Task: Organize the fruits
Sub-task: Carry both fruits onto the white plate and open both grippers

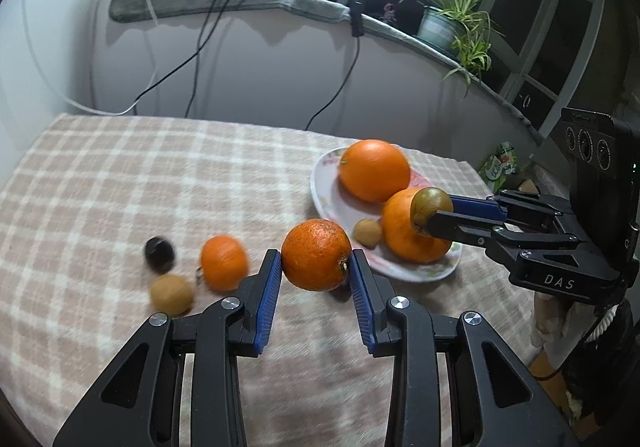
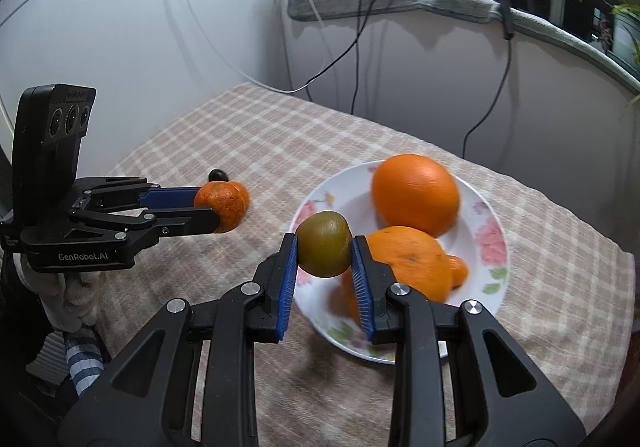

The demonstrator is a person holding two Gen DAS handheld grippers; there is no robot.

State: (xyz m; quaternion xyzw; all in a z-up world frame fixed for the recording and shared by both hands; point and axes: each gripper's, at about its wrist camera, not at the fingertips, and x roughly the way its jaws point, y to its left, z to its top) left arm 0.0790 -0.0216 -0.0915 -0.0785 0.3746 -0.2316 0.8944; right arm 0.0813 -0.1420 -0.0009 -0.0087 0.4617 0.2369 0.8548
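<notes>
My left gripper [image 1: 316, 267] is shut on a speckled orange [image 1: 316, 260], held above the cloth left of the flowered plate [image 1: 325, 187]; it also shows in the right wrist view [image 2: 222, 207]. My right gripper [image 2: 324, 251] is shut on a green-brown kiwi-like fruit [image 2: 325, 243], over the plate's near left rim [image 2: 496, 243]; the fruit also shows in the left wrist view [image 1: 431, 204]. On the plate lie a big round orange [image 1: 374, 170], a knobbly orange [image 1: 414, 231] and a small brown fruit [image 1: 367, 232].
On the checked tablecloth [image 1: 120, 175] lie a small orange [image 1: 223, 262], a dark fruit [image 1: 159, 254] and a brown fruit [image 1: 171, 294]. Cables hang down the wall behind. A potted plant [image 1: 452, 23] stands on the ledge at the back right.
</notes>
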